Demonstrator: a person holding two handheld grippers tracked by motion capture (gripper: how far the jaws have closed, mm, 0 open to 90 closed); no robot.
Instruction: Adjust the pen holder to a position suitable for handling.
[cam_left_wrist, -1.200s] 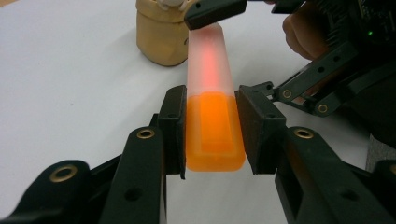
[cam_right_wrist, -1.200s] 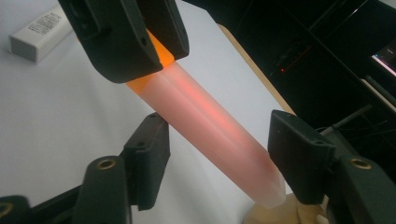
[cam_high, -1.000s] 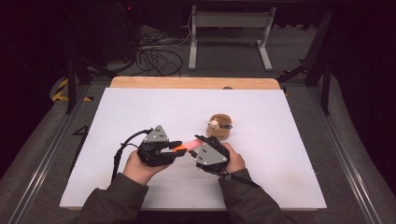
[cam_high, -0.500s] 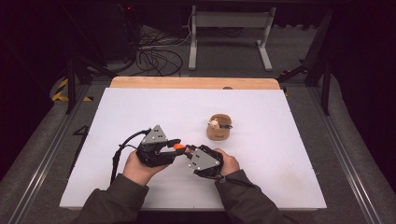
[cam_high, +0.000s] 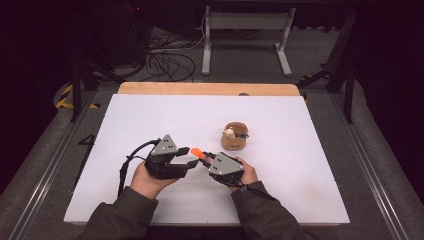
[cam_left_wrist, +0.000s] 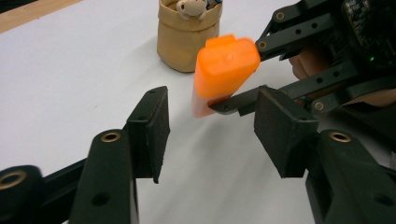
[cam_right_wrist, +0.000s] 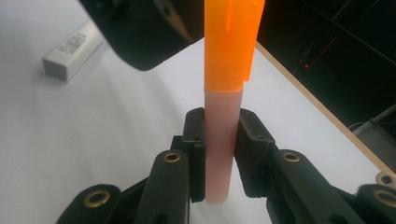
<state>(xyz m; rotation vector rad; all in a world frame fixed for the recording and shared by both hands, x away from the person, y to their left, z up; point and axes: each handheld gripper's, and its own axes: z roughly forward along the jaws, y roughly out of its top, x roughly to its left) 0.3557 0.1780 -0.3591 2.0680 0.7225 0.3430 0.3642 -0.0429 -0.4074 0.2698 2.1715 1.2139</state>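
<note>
On the white tabletop (cam_high: 125, 125), near its front edge and a little left of the middle, the person's left hand (cam_high: 145, 180) is holding the left gripper (cam_high: 186, 156). Its jaws have just been opening and are now standing apart, released; in the left gripper view the two black pads (cam_left_wrist: 152, 133) are pressing on nothing, and the marker is floating just ahead of the gap between them, not touching either pad.

The orange marker (cam_high: 196, 152) is sitting between the two grippers, above the front part of the tabletop, with its orange cap pointing toward the left gripper. In the right gripper view its pale body (cam_right_wrist: 219, 140) is standing between the pads and the orange cap (cam_right_wrist: 231, 37) is rising above them.

Just beside it to the right, the right hand (cam_high: 245, 175) is carrying the right gripper (cam_high: 206, 156), which is clenched on the marker's pale body; both pads are pressing on its sides.

Farther toward the back edge and to the right, a small tan pouch (cam_high: 234, 139) is standing upright on the tabletop, well apart from the grippers, with a little figure (cam_high: 229, 132) looking out of its top. In the right gripper view a small white block (cam_right_wrist: 70, 49) is lying on the tabletop.
</note>
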